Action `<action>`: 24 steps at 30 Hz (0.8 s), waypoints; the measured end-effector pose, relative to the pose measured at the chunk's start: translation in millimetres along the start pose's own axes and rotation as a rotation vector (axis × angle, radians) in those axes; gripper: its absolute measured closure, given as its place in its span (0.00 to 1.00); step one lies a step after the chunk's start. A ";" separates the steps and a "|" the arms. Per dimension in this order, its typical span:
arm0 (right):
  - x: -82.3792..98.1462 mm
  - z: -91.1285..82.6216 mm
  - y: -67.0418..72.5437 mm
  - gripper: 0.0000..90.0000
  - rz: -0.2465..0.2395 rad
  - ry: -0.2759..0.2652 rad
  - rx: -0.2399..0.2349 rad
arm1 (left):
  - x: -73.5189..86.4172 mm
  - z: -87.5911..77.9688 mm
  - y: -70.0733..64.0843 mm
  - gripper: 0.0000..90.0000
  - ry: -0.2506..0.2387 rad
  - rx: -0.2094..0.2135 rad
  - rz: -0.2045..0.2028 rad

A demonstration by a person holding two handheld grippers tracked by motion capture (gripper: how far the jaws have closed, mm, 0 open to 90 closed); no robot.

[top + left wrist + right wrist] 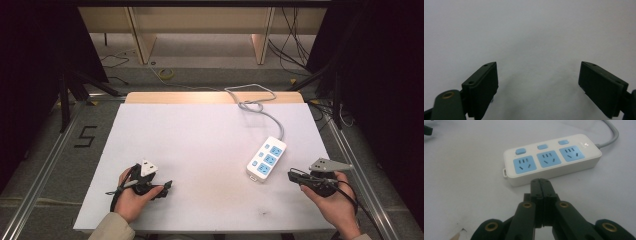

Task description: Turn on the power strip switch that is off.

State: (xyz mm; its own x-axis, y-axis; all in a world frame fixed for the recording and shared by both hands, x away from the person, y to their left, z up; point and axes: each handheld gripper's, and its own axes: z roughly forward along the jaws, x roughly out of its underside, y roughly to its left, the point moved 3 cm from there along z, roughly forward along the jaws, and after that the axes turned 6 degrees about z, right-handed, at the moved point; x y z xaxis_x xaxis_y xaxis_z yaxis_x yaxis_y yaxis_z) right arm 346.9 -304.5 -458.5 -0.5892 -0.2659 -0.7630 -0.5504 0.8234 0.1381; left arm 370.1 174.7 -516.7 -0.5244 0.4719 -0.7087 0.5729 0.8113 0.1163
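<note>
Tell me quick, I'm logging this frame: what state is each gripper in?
Left gripper: open, nothing between its jaws.
Right gripper: closed, holding nothing, just short of the power strip.

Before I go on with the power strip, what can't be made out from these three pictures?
- Power strip: whether its switches are on; too small in the high view, unmarked in the right gripper view.
- Cord: its far end runs off the table's back edge.
- Left gripper: its view shows bare white tabletop between open fingers, so no target.
- Right gripper: shut, empty.
</note>
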 end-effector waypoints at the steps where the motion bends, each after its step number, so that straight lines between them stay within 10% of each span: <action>1: 0.9 0.2 -0.9 1.00 0.004 0.002 -0.001 | -2.0 -1.3 -1.1 0.18 -0.020 -0.010 0.015; 24: -43.7 -0.1 6.5 1.00 -0.053 0.037 -0.012 | -8.5 -11.3 -6.7 0.18 -0.065 -0.018 0.024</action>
State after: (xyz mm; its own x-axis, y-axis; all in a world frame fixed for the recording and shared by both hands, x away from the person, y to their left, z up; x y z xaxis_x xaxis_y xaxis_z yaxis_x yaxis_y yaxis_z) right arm 369.1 -287.6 -424.2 -0.5805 -0.3278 -0.7453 -0.5884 0.8016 0.1057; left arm 363.6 169.2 -503.6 -0.4683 0.4687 -0.7490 0.5733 0.8062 0.1461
